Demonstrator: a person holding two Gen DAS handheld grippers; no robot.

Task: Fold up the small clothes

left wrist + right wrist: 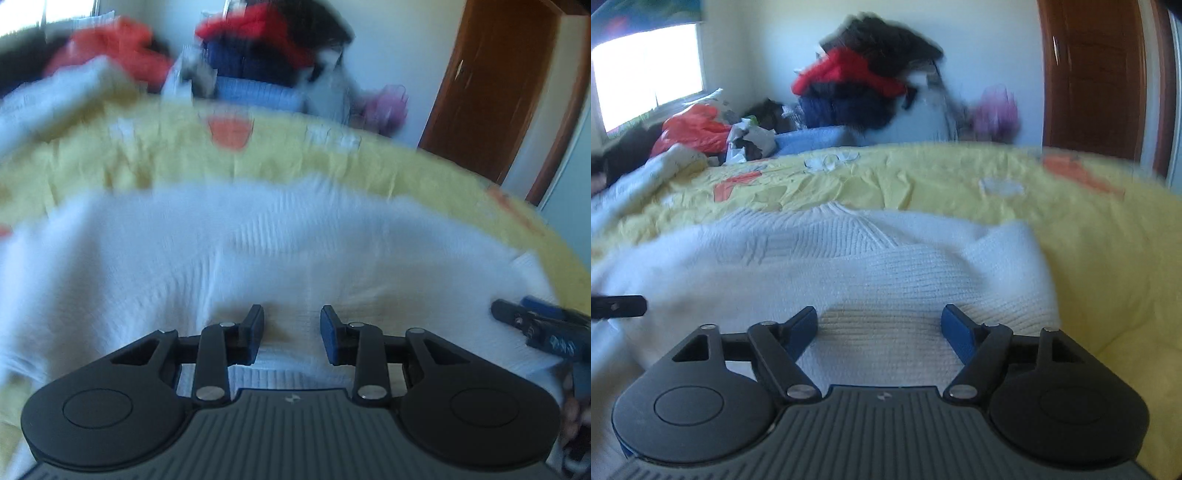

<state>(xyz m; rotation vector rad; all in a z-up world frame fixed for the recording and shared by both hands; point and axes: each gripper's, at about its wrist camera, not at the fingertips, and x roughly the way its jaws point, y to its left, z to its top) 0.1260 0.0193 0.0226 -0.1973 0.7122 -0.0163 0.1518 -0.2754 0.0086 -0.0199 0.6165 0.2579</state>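
Observation:
A white knitted sweater (pixel 258 251) lies spread on the yellow bedspread (pixel 280 162); it also shows in the right wrist view (pixel 871 266). My left gripper (pixel 291 325) is open just above the sweater's near part, with nothing between its pads. My right gripper (pixel 879 325) is open wider, low over the sweater's near right part, and holds nothing. The right gripper's fingers (pixel 517 317) show at the right edge of the left wrist view. A left fingertip (pixel 624 305) shows at the left edge of the right wrist view. Both views are blurred.
A tall pile of red, dark blue and black clothes (pixel 864 88) stands at the far side of the bed. An orange-red bag (pixel 694 129) and a crumpled pale quilt (pixel 646 173) lie at the far left. A brown wooden door (pixel 1097 74) is at the right.

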